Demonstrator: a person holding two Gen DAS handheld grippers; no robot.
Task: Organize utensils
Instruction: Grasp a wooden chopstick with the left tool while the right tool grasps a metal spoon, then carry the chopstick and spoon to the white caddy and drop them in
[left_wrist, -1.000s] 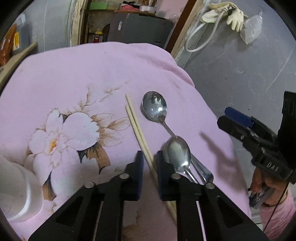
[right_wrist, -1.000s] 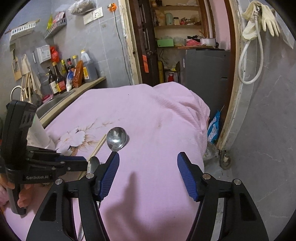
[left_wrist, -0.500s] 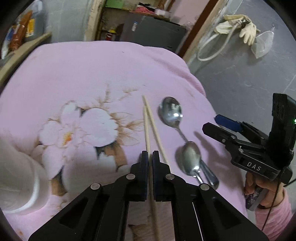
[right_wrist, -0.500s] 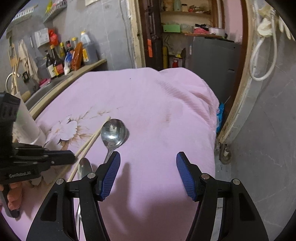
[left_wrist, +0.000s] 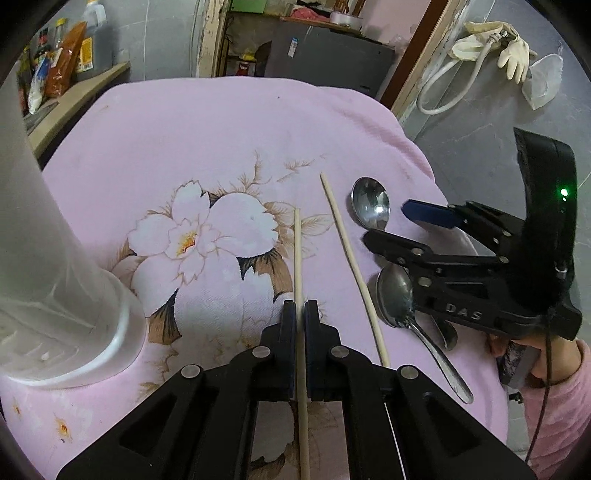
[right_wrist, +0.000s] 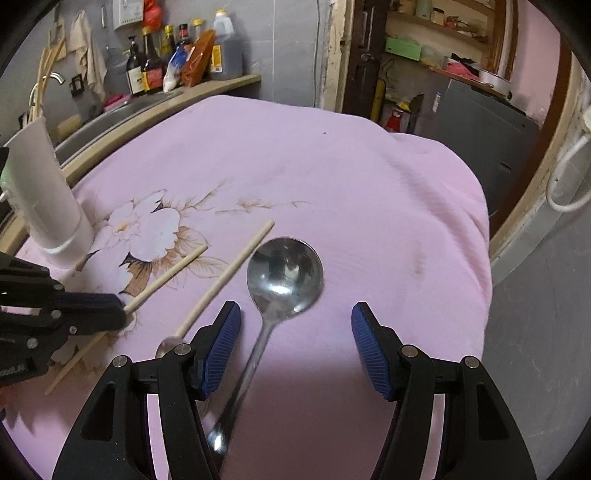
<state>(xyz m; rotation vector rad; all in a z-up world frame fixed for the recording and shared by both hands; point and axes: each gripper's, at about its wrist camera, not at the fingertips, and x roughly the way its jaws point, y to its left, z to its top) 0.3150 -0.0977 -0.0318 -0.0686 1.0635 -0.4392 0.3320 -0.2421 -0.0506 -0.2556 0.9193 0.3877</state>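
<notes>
Pale, slender wooden chopstick (left_wrist: 297, 258) pinched in left gripper (left_wrist: 300, 314); right gripper (right_wrist: 295, 343) agape, holding nothing

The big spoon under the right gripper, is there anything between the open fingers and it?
Nothing visible. The right gripper is open, straddling the big spoon's handle; the loose chopstick lies just outside its left finger.
</notes>
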